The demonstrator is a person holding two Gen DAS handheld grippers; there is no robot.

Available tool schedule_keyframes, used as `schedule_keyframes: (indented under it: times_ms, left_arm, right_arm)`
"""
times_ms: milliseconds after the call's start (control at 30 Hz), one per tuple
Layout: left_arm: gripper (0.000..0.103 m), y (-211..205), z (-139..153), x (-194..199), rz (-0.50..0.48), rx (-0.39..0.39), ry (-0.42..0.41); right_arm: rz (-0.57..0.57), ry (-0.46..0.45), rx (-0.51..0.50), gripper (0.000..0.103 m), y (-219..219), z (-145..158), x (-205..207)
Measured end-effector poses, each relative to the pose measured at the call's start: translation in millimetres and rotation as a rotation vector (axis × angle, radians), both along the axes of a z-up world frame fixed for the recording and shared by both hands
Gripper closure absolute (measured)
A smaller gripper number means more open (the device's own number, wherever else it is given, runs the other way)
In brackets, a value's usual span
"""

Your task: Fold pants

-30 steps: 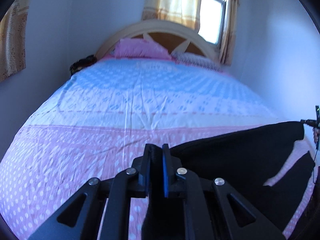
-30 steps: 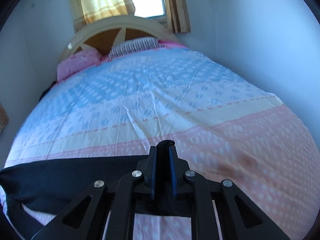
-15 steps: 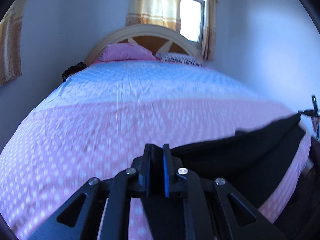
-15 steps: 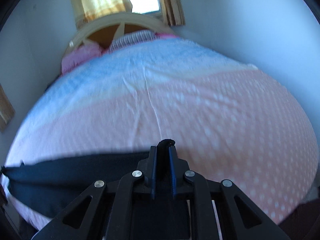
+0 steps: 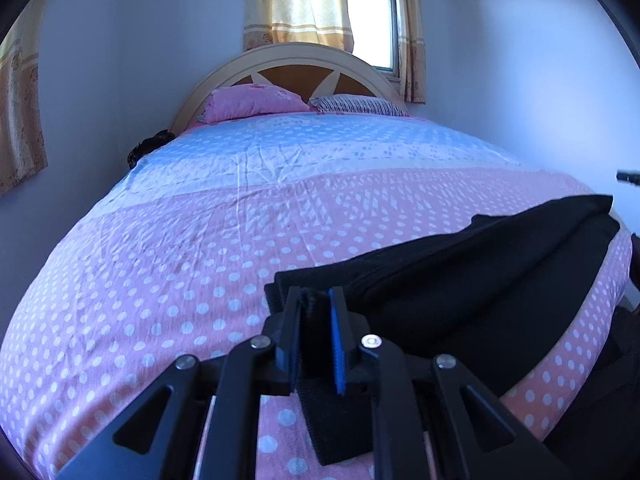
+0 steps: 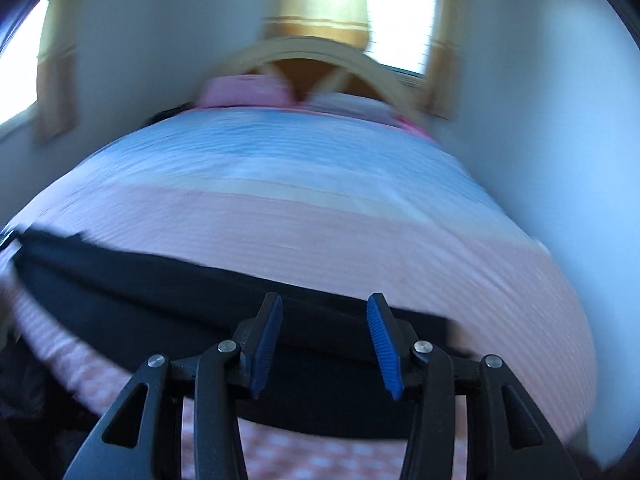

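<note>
Black pants (image 5: 480, 272) lie in a long band across the near, pink end of the bed (image 5: 160, 280). My left gripper (image 5: 314, 292) is shut on a corner of the pants; a strip of black cloth runs between its pads, low over the sheet. In the blurred right wrist view, my right gripper (image 6: 324, 298) stands open, its blue pads (image 6: 268, 340) wide apart with nothing between them. There the pants (image 6: 160, 292) lie flat on the sheet (image 6: 320, 220), just under and ahead of the fingers.
Far off stand a wooden headboard (image 5: 296, 60), a pink pillow (image 5: 252, 100) and a striped pillow (image 5: 356, 104). Behind them is a curtained window (image 5: 368, 28). A dark object (image 5: 148, 148) sits beside the bed's left edge. A wall (image 5: 540, 80) runs close along the right.
Both grippers drew back toward the foot of the bed and the pants came down onto the sheet. The right gripper opened and let go of the cloth; the left kept its hold.
</note>
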State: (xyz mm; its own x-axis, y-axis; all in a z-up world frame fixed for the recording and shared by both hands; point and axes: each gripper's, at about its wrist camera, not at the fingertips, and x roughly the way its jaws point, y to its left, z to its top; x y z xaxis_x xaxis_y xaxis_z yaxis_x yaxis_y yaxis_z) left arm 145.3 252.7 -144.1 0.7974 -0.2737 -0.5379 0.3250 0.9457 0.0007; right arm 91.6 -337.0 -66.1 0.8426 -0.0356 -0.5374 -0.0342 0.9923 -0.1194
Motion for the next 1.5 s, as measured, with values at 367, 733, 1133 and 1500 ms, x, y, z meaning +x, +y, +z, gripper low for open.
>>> schedule_keyframes:
  times_ms: [367,733,1133,1500]
  left_arm:
    - [0.087,0.6,-6.2,0.8,0.002,-0.008,0.009]
    - [0.067,19.6,0.5,-24.6,0.01,-0.052,-0.021]
    - [0.055,39.6,6.7,-46.8,0.082,-0.082,-0.008]
    - [0.05,27.8,18.2,-43.3,0.08,-0.155,-0.017]
  right_arm:
    - [0.376,0.256,0.091,0.057,122.8,-41.6,162.7]
    - [0.766,0.536,0.083,0.057,148.6,-63.7,65.1]
    - [0.7,0.407,-0.034,0.057,160.6,-66.5,7.0]
    - [0.57,0.227,-0.323,0.057,237.8,-91.2,12.0]
